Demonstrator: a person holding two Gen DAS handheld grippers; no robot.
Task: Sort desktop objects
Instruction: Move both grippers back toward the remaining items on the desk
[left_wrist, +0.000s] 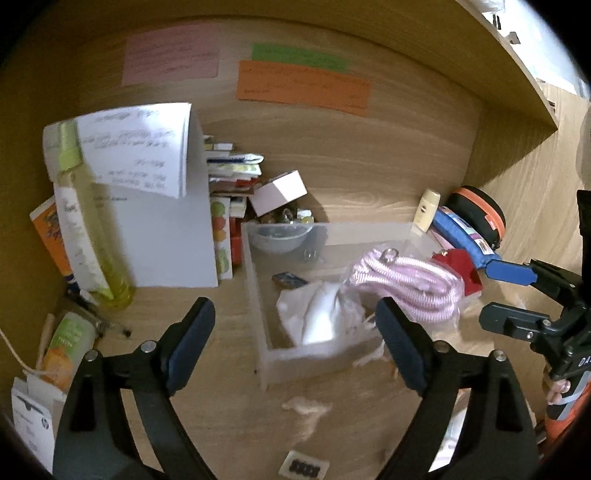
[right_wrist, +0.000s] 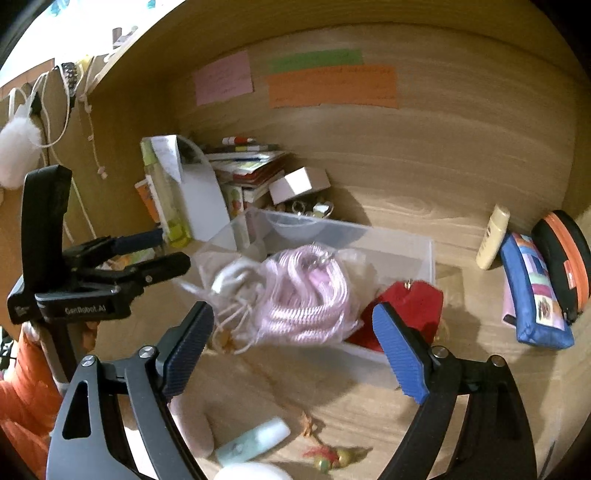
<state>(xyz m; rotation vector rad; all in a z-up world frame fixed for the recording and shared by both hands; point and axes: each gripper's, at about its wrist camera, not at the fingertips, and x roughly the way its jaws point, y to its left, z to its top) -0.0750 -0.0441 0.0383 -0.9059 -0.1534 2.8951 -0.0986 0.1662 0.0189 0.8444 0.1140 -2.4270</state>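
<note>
Clear bin (left_wrist: 255, 280) holds pink coiled cord (left_wrist: 410, 286), white pouch (left_wrist: 321, 317), bowl (left_wrist: 280, 236).

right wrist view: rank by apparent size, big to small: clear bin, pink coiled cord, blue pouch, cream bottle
1. clear bin
2. pink coiled cord
3. blue pouch
4. cream bottle
The bottle stands further back, so its rank is less sure.

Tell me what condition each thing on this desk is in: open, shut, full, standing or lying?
left gripper: open, holding nothing
right gripper: open, holding nothing
clear bin: lidless, partly filled
pink coiled cord: bagged, lying in the bin
small white box: flap open, tilted
yellow-green bottle: upright, capped
blue pouch: lying flat
</note>
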